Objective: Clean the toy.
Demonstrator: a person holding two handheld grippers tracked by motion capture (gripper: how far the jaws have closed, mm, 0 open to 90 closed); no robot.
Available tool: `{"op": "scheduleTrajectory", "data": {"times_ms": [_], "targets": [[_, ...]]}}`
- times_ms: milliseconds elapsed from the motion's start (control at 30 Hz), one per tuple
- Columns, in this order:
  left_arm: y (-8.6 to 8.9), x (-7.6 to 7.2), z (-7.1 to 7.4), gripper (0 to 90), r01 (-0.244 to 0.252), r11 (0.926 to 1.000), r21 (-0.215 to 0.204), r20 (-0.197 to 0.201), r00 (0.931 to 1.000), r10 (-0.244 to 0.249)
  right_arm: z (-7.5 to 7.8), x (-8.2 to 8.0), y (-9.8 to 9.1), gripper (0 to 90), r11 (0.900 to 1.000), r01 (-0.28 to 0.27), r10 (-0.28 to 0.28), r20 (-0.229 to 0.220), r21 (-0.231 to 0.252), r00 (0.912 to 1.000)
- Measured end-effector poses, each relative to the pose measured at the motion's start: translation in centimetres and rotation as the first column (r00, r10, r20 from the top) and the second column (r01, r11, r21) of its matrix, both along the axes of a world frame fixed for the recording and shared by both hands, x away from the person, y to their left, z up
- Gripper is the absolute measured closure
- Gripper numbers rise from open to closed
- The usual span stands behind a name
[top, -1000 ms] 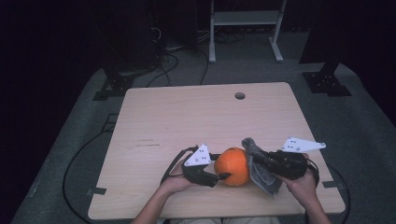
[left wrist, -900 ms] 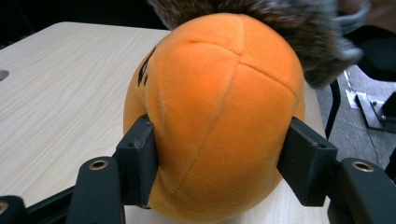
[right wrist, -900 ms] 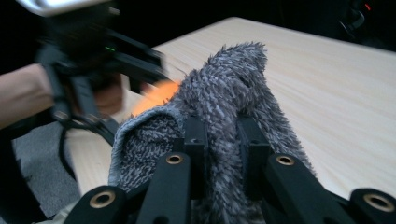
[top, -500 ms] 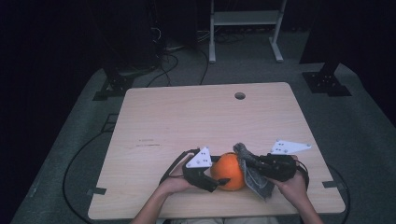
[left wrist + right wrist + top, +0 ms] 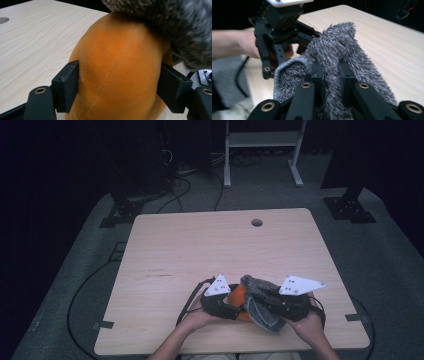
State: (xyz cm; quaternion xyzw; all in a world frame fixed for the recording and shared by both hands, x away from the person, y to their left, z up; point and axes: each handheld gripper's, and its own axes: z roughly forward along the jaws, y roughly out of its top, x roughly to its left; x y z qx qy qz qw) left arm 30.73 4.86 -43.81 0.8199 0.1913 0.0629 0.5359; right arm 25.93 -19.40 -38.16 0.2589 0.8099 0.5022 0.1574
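Both tongs [image 5: 239, 306] shifted left, gripping half-hidden orange plush [image 5: 120, 75] and grey cloth [image 5: 332, 57].

One orange plush ball [image 5: 239, 296], one grey fuzzy cloth [image 5: 260, 309], two grippers (left [image 5: 220, 304], right [image 5: 260, 295]), one table [image 5: 210, 250].

Left gripper [image 5: 231, 306] fingers just closing, right gripper [image 5: 270, 306] fingers clamped, hands together.
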Motion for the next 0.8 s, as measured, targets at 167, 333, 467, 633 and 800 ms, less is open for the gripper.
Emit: {"op": "scheduleTrajectory", "data": {"times_ms": [167, 333, 467, 633, 800], "targets": [[0.6, 0.8, -0.2, 29.2, -0.024, 0.9985, -0.050, -0.065, 0.9976, 0.021, -1.6, 1.6, -2.7, 77.0, 0.9933, 0.106, -0.104, -0.040, 0.045, 0.9937], [0.9, 1.3, -0.3, 28.8, -0.062, 0.9948, -0.081, -0.113, 0.9922, 0.052, -2.4, 1.6, -3.8, 77.0, 0.9845, 0.174, -0.173, -0.047, 0.018, 0.9837], [0.6, 1.3, -0.3, 27.5, -0.104, 0.9904, -0.091, -0.141, 0.9859, 0.090, -1.4, 0.3, -1.3, 76.9, 0.9955, 0.085, -0.085, 0.010, 0.043, 0.9963], [0.8, 1.1, -0.2, 26.2, -0.070, 0.9931, -0.093, -0.134, 0.9893, 0.058, -1.5, 0.6, -1.0, 76.7, 0.9970, 0.066, -0.066, 0.005, 0.041, 0.9978], [0.3, 0.6, 0.0, 19.1, 0.028, 0.9994, -0.021, -0.033, 0.9990, -0.029, -2.1, 1.4, -2.9, 76.4, 0.9858, 0.157, -0.156, -0.013, 0.061, 0.9876]]}}
